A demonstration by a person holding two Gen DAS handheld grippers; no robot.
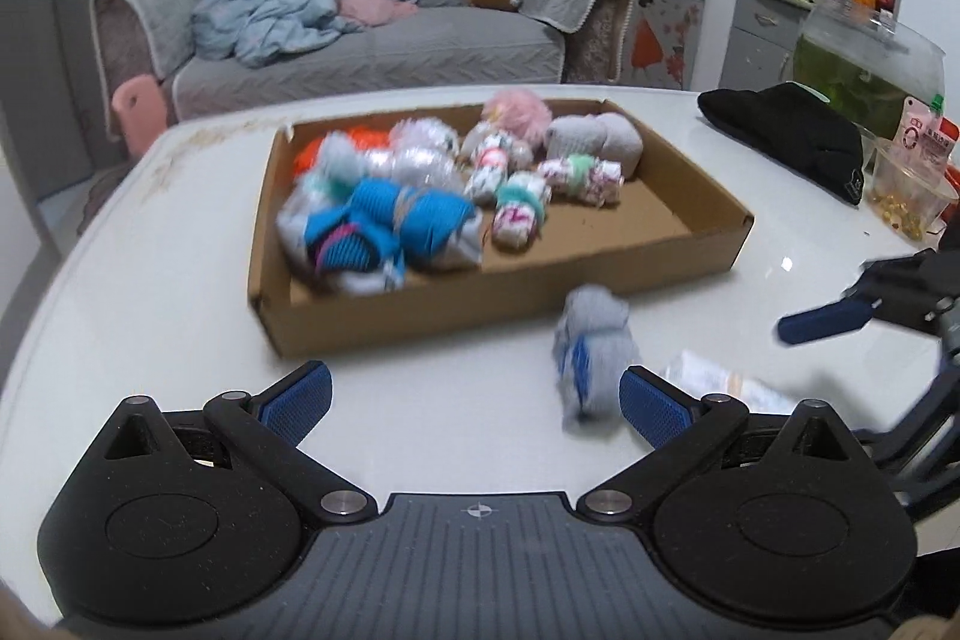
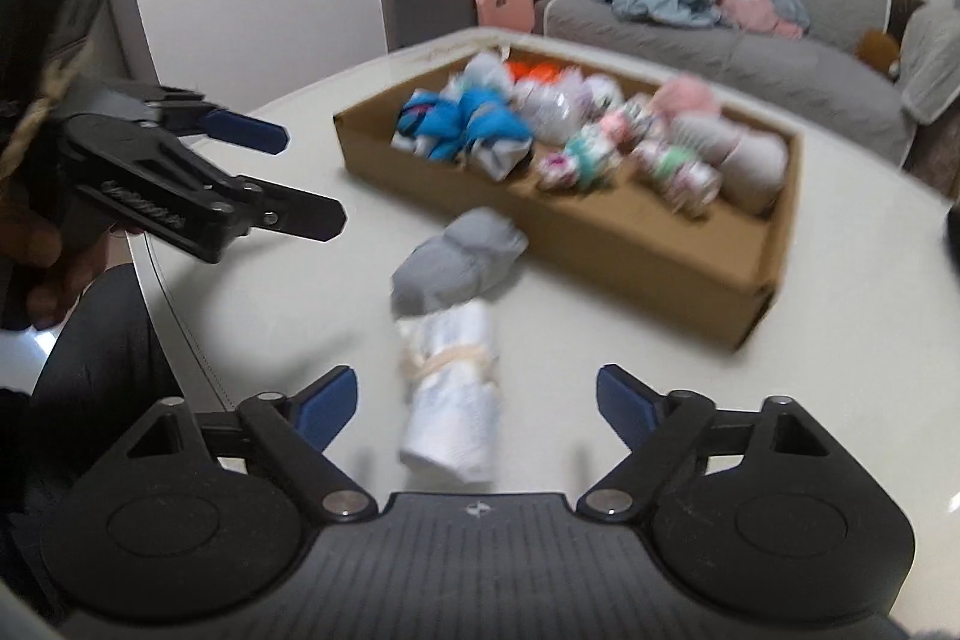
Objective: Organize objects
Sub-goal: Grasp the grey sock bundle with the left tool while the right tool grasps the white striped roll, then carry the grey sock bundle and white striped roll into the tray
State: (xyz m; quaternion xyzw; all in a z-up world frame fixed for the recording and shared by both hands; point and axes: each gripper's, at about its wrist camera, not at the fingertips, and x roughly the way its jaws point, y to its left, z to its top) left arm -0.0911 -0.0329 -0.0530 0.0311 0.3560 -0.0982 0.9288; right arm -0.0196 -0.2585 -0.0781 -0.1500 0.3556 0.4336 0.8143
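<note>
A shallow cardboard box [image 1: 600, 274] on the white table holds several rolled sock bundles, among them a blue one [image 1: 408, 214]. A grey rolled bundle [image 1: 591, 346] lies on the table in front of the box, just left of my right fingertip. A white bundle [image 1: 726, 388] lies beside it. My left gripper [image 1: 474, 397] is open and empty, low over the table. In the right wrist view my right gripper [image 2: 477, 403] is open, with the white bundle [image 2: 450, 400] between its fingers and the grey bundle [image 2: 459, 253] beyond. The box [image 2: 600, 244] sits further back, and the left gripper [image 2: 306, 178] is open at left.
A black cloth [image 1: 792, 130], a plastic cup [image 1: 912, 196] and a fish tank [image 1: 864, 64] stand at the table's right. A grey sofa [image 1: 372, 34] with a blue blanket is behind the table. The right gripper [image 1: 828, 316] shows at the right edge.
</note>
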